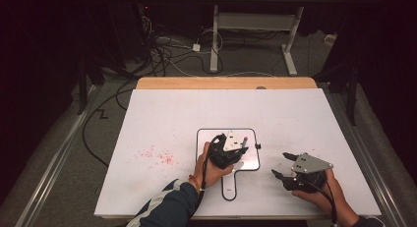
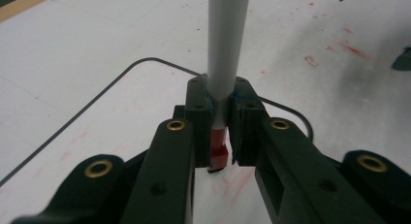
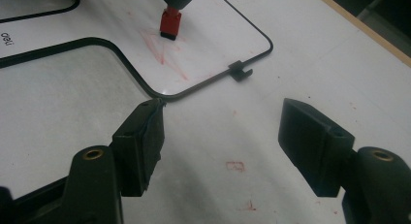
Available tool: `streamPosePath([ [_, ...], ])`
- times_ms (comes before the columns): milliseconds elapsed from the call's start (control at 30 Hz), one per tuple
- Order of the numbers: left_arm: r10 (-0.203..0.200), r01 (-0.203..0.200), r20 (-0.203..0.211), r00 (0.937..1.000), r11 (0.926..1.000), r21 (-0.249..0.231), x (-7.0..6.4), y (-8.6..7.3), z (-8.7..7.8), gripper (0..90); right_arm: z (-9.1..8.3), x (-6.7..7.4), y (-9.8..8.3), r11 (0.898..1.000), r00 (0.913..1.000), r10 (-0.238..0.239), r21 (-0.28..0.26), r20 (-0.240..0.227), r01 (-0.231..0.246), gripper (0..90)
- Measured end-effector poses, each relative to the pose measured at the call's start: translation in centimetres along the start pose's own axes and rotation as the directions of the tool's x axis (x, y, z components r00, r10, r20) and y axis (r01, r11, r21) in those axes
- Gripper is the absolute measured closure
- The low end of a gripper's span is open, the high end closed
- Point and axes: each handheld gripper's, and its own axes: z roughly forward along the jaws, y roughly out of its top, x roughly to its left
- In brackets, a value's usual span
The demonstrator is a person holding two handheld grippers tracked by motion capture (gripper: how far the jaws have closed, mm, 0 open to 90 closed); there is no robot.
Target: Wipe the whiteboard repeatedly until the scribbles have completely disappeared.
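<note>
Left tool [image 2: 220,122] — clamped on grey cylindrical marker [image 2: 225,49], red tip on glossy black-rimmed whiteboard [image 1: 252,164]. Right tool [image 3: 220,132] — at 4 o'clock, wide apart, holding nothing, over matte white worktop [image 1: 305,114].

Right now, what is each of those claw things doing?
Left gripper: closed on a red-tipped marker, tip on the small whiteboard.
Right gripper: open, holding nothing.

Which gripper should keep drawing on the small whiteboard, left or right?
Left. The left gripper is shut on the red marker, tip at the whiteboard. The right gripper is open beside the board.
</note>
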Motion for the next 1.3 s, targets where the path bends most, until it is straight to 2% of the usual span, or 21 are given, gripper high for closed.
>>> streamPosePath([
  [67,-0.023,0.023,-0.019,0.9996,0.9997,0.002,0.7,0.0,0.1,78.9,0.0,-0.1,-0.1,1.000,1.0000,0.002,0.000,0.004,-0.002,34.0],
  [133,-0.047,0.047,-0.006,0.9989,0.9989,-0.004,1.0,0.1,0.3,78.9,0.0,-0.1,-0.1,1.000,1.0000,0.006,0.005,0.006,-0.006,34.0],
  [167,-0.045,0.045,-0.003,0.9990,0.9990,-0.003,0.8,0.2,0.5,78.9,0.0,-0.1,-0.1,1.000,1.0000,0.006,0.005,0.006,-0.006,34.0],
  [300,-0.011,0.012,0.057,0.9983,0.9998,-0.018,-0.9,0.9,1.4,78.9,0.1,-0.1,0.0,1.000,1.0000,0.002,0.005,0.005,-0.002,34.1],
  [400,0.009,-0.007,0.103,0.9946,0.9997,-0.024,-2.0,1.3,1.9,78.9,0.1,-0.1,-0.1,1.000,1.0000,0.004,0.008,0.004,-0.004,34.1],
  [467,0.008,-0.005,0.135,0.9909,0.9996,-0.027,-2.5,1.4,2.0,78.9,0.0,-0.1,-0.1,1.000,1.0000,0.003,0.006,0.003,-0.003,34.0],
  [600,0.020,-0.017,0.142,0.9896,0.9995,-0.029,-3.0,1.6,2.2,78.8,0.0,-0.2,-0.1,1.000,1.0000,0.003,0.002,0.005,-0.003,34.0],
  [700,0.017,-0.013,0.138,0.9902,0.9994,-0.032,-2.8,1.7,2.4,78.9,-0.1,-0.2,-0.1,1.000,1.0000,0.001,0.003,0.006,-0.001,34.0],
  [767,0.025,-0.022,0.115,0.9930,0.9994,-0.027,-2.6,1.7,2.4,78.9,-0.1,-0.2,-0.1,1.000,1.0000,-0.003,0.005,0.008,0.003,34.0],
  [867,0.006,-0.004,0.088,0.9961,0.9998,-0.019,-1.6,1.6,2.3,78.8,-0.1,-0.2,-0.1,1.000,0.9999,0.002,0.003,0.011,-0.002,34.1],
  [967,-0.024,0.027,0.103,0.9944,0.9992,-0.029,-1.0,1.2,2.0,78.8,-0.1,-0.2,-0.1,1.000,1.0000,0.002,0.004,0.009,-0.002,34.1],
  [1067,0.005,0.002,0.132,0.9913,0.9989,-0.047,-1.7,0.7,1.6,78.9,-0.1,-0.2,-0.2,1.000,1.0000,0.000,0.005,0.010,0.000,34.1],
  [1167,0.051,-0.044,0.142,0.9886,0.9977,-0.051,-2.0,0.2,1.0,78.9,-0.2,-0.1,-0.1,1.000,0.9999,-0.002,0.007,0.011,0.002,34.1],
  [1233,0.035,-0.027,0.155,0.9873,0.9984,-0.049,-1.3,-0.2,0.5,78.9,-0.2,-0.1,-0.1,1.000,0.9999,0.001,0.005,0.011,-0.001,34.1],
  [1300,0.035,-0.029,0.143,0.9891,0.9986,-0.045,-0.5,-0.6,0.0,78.8,-0.2,-0.2,-0.1,1.000,0.9999,-0.001,0.008,0.013,0.001,34.1],
])
